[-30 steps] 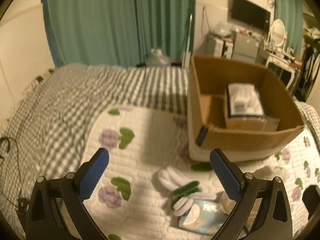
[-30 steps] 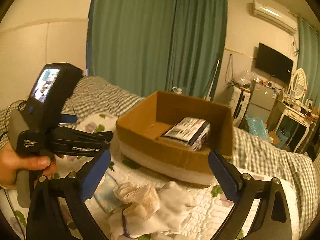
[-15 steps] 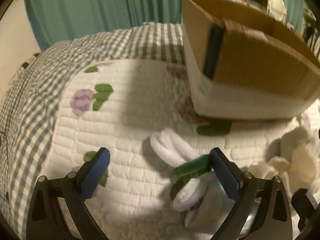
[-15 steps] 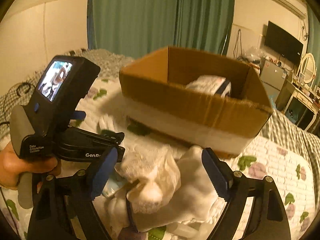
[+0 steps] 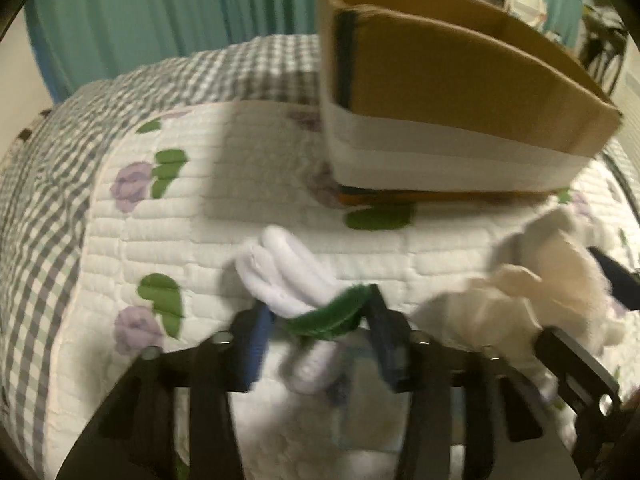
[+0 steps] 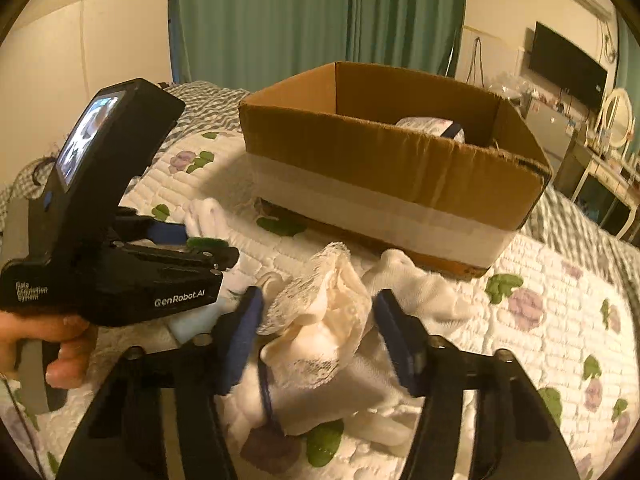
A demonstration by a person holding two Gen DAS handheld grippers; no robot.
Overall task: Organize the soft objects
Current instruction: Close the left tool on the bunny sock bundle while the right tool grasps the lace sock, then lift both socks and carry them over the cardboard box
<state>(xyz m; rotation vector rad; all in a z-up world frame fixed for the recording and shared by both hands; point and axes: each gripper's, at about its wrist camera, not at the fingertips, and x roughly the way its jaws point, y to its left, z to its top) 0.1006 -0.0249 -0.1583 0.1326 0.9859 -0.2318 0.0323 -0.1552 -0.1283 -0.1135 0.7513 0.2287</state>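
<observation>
Bedroom scene, teal curtains [image 5: 140,20] at the back, floral quilt [image 5: 180,220] over the bed.

Left gripper [image 5: 320,312]: jaws drawn in from the wide spread of a second ago, now pressed against both sides of the white sock bundle [image 5: 280,264] at its green band [image 5: 332,312]. Looks like a grip, though blurred by motion.

Right gripper [image 6: 318,300]: jaws also narrowed, flanking the cream lace socks [image 6: 320,320] but with slivers of gap on both sides, so not yet clamped. Both soft items on the quilt, just in front of the cardboard box [image 6: 360,148]. Inside the box, one wrapped packet [image 6: 432,126] against the far wall.

Both grippers lower and nearer the pile than a second ago. Probably the grasp stage: bundle about ready to lift toward the box, lace socks needing a little more squeeze. Some risk of snagging loose lace or dragging neighbouring cloth along.
</observation>
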